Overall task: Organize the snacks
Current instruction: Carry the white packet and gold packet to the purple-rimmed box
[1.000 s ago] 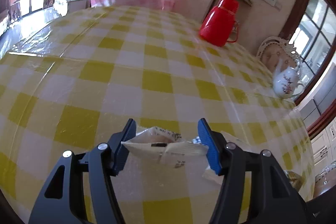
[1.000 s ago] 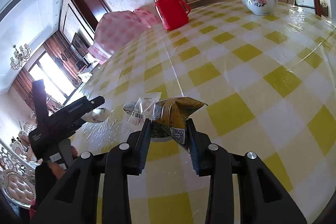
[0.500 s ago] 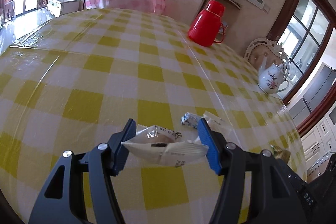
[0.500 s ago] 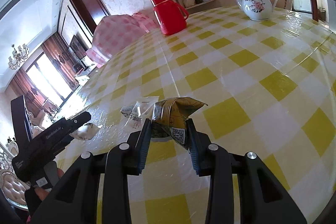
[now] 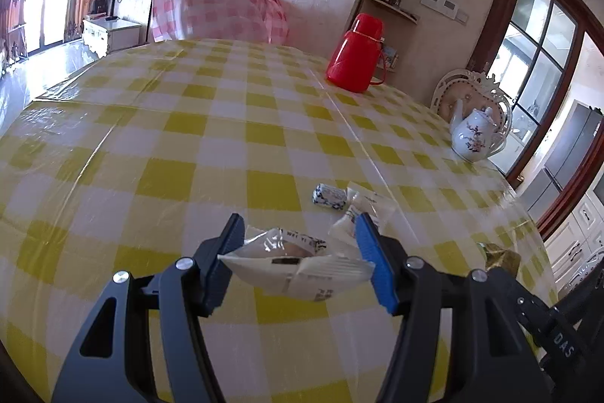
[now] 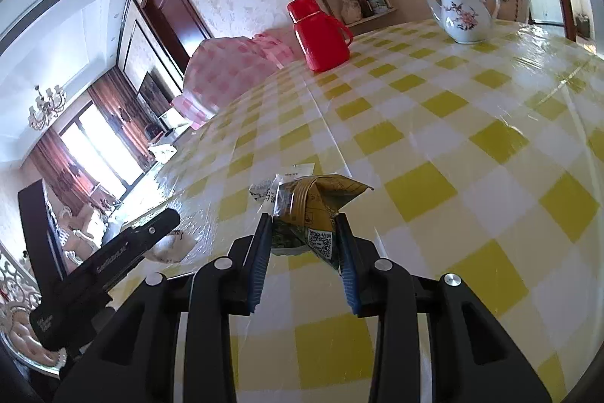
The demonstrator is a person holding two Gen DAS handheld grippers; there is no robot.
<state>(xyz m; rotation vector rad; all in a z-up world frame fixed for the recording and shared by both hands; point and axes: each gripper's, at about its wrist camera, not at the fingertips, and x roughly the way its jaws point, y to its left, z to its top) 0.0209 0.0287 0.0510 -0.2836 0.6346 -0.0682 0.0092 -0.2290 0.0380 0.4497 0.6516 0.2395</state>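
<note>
In the left wrist view, the left gripper (image 5: 298, 252) stands half open yet clamped on a white snack packet (image 5: 298, 269), held above the yellow-checked table (image 5: 170, 138) with its long axis running left to right between the pads. A small blue-and-white candy (image 5: 329, 196) and a clear wrapper (image 5: 368, 204) lie just beyond on the cloth; a red thermos (image 5: 356, 53) and white teapot (image 5: 476, 138) stand far off. In the right wrist view, the right gripper (image 6: 304, 233) is squeezed tight on a green-gold snack pouch (image 6: 313, 210), its crimped end pointing away and to the right. Both snacks appear mid-carry; the next move likely calls for setting each beside the loose pieces and letting go.
</note>
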